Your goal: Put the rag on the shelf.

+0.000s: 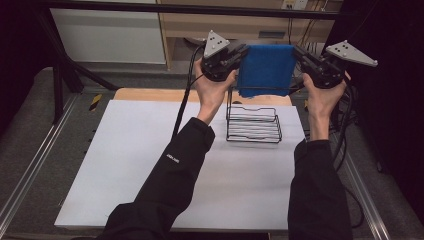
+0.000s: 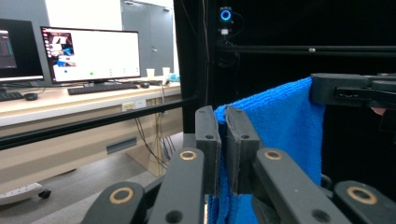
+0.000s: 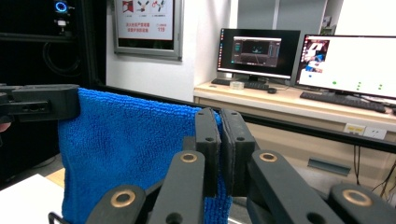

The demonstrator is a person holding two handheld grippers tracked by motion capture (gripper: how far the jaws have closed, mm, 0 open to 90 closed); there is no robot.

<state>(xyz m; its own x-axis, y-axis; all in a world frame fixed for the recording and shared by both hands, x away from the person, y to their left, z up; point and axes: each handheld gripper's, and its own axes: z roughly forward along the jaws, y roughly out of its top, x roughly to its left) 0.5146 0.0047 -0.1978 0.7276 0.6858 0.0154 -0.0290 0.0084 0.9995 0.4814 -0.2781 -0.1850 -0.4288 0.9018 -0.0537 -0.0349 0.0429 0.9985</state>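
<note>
A folded blue towel [image 1: 266, 69] hangs stretched between my two grippers, above the far edge of the table. My left gripper [image 1: 244, 52] is shut on its upper left corner; in the left gripper view the jaws pinch the blue towel [image 2: 280, 126] at my left gripper [image 2: 223, 122]. My right gripper [image 1: 297, 52] is shut on the upper right corner, and in the right gripper view the blue towel [image 3: 126, 154] spreads leftward from my right gripper [image 3: 220, 126]. A black wire rack [image 1: 253, 123] stands on the white table directly under the towel's lower edge.
The white table top [image 1: 130, 170] spreads wide to the left of and in front of the rack. A black frame bar [image 1: 190, 9] crosses overhead at the back. Desks with monitors [image 3: 350, 60] stand beyond the table.
</note>
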